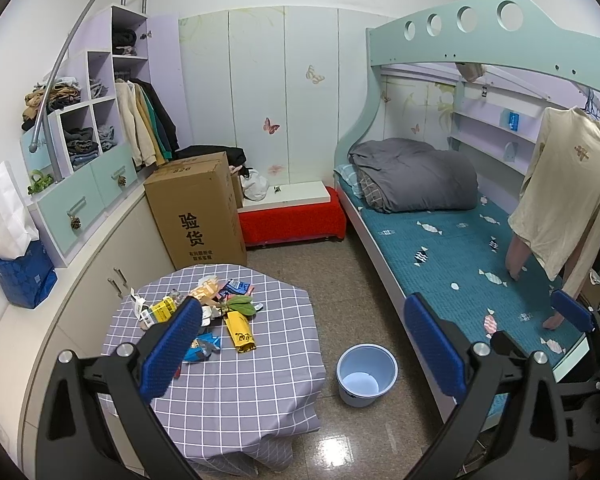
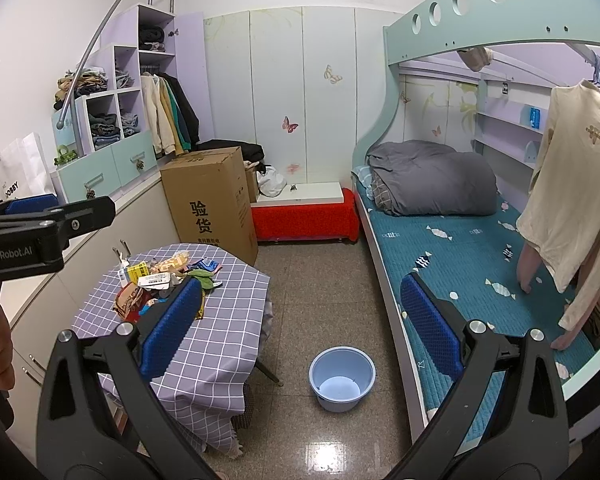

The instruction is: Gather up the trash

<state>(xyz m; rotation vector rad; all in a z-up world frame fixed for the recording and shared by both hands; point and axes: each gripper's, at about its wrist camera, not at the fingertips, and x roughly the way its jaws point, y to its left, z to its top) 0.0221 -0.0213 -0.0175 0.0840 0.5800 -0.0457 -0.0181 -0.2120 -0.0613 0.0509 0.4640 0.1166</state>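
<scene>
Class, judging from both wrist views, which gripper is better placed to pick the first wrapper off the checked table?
Probably the left gripper: it is open, nearer the trash pile. The open right gripper sits closer to the bucket.

Bunk bed [image 1: 452, 240] (teal mattress), speckled floor [image 1: 300, 280]

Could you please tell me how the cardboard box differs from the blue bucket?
The cardboard box is tall, brown, square-sided and printed with black characters; the blue bucket is low, round and plain. The box is closed on top, while the bucket is open and looks empty. The box stands beyond the table, the bucket beside it near the bed. Both stand upright on the floor.
</scene>
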